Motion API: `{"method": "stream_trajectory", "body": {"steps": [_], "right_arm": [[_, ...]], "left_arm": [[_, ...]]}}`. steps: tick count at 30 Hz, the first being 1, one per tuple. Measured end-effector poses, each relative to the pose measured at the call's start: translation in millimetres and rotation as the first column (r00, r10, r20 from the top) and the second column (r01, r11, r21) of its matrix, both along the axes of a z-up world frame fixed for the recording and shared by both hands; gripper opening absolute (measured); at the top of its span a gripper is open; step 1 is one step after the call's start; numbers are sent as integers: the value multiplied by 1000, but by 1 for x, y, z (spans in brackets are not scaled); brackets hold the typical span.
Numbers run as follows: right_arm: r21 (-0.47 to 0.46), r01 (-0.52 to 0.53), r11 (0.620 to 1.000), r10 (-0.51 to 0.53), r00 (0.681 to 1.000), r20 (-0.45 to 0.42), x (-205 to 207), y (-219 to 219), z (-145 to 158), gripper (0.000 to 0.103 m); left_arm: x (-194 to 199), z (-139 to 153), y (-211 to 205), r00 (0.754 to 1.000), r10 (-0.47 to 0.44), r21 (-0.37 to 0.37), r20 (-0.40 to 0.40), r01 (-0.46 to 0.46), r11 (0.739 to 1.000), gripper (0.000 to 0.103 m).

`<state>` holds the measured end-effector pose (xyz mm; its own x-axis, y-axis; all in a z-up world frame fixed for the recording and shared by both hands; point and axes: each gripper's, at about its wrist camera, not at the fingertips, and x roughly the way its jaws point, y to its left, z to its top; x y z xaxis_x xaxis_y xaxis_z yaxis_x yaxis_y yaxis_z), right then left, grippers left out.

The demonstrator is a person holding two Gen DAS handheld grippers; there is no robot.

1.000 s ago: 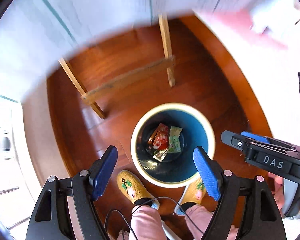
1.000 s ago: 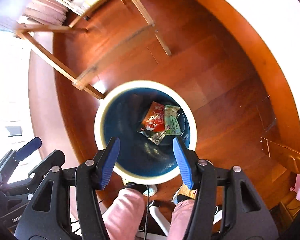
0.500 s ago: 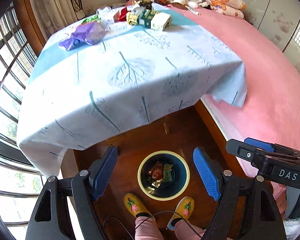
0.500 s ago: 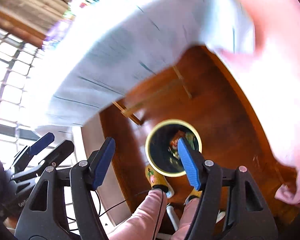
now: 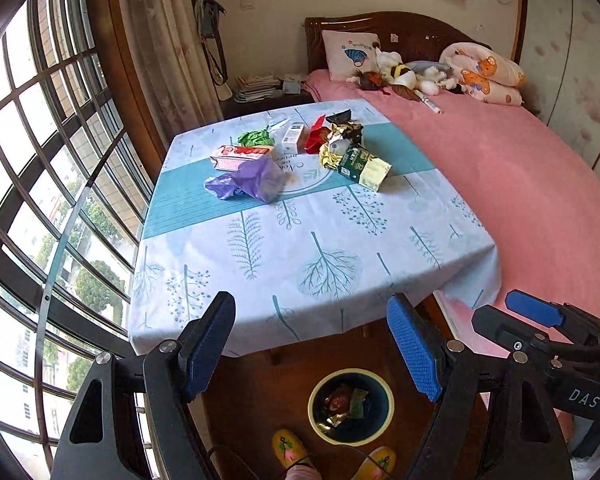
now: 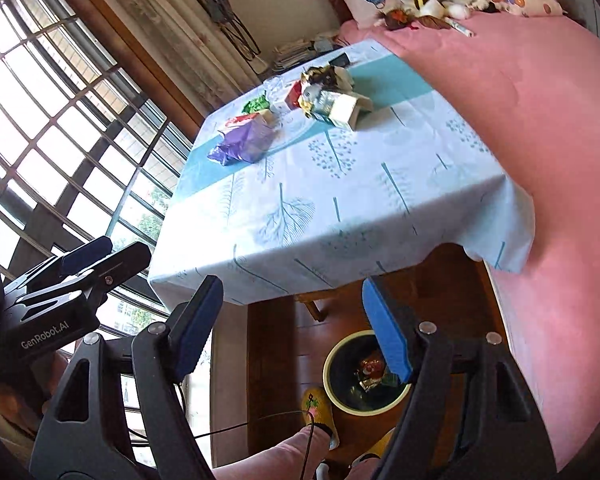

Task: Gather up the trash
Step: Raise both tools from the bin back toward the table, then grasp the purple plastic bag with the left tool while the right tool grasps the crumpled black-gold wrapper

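Trash lies at the far side of the table (image 5: 300, 248): a purple bag (image 5: 246, 182), a pink carton (image 5: 240, 156), a green wrapper (image 5: 254, 137), a white box (image 5: 293, 138), a red wrapper (image 5: 314, 136), a green-and-cream box (image 5: 364, 166). The purple bag (image 6: 242, 142) and cream box (image 6: 342, 108) also show in the right wrist view. A blue bin (image 5: 350, 406) with wrappers inside stands on the floor below the table edge, also in the right wrist view (image 6: 366, 380). My left gripper (image 5: 312, 348) and right gripper (image 6: 292, 328) are open, empty, near the table's front edge.
A pink bed (image 5: 520, 184) with pillows and plush toys runs along the table's right side. A barred window (image 5: 32, 160) is on the left. The person's yellow slippers (image 5: 288, 450) stand beside the bin on the wooden floor.
Both grippers have tilted up from looking down into the bin to looking across the table. Both stay open and empty.
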<state>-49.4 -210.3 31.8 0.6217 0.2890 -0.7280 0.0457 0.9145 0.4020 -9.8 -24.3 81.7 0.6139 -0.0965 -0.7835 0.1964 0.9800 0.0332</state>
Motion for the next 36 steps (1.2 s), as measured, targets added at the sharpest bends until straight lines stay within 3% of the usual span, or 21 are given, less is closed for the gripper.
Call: {"method": "stream_trajectory", "body": {"steps": [7,12,17,24,27,30,36], "right_arm": [[-73,-95,993,100,993,65,39,30,45,70],[-102,-91,991,95,995,36,85,45,45,70],[-124,-72,990,66,997,-48,151,48,15,62],[-119,62,991,-74,992,-103,248,43,-11,61],[-122,129,984,-144,982,-121,287,37,-20,61],[-122,194,974,-209,969,-130,320,31,-28,61],[-147,259,955,-279,950,-138,371,23,-40,61]], "left_arm": [[21,25,28,999,38,11,-3,-38,999,80],[63,20,57,998,59,6,-2,-59,998,80],[148,-3,97,997,55,-28,-59,-56,998,80],[293,-56,127,984,-15,-72,-178,2,997,79],[348,-89,136,964,-42,-87,-261,20,996,79],[397,-124,155,925,-49,-159,-377,-12,987,79],[451,-178,166,869,-70,-199,-490,-34,979,79]]}}
